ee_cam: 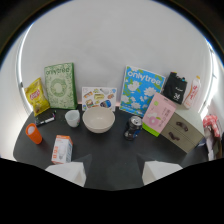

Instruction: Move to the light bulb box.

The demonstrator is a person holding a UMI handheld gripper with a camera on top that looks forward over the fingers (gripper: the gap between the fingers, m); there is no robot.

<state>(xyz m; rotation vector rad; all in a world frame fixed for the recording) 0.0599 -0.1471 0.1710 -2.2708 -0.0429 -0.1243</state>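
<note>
Listing from the gripper view: light bulb box on the dark table, just ahead of the left finger; gripper spread wide, holding nothing. Risk: the orange cup beside the box could be knocked by a careless approach.

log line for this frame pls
phase: approach | gripper: open, nothing held | target: light bulb box lying on dark table, ahead-left of left finger, not reached | nearby: orange cup, white bowl

Print on the small box is too blurred to read; the table's near edge is hidden behind the fingers.
</note>
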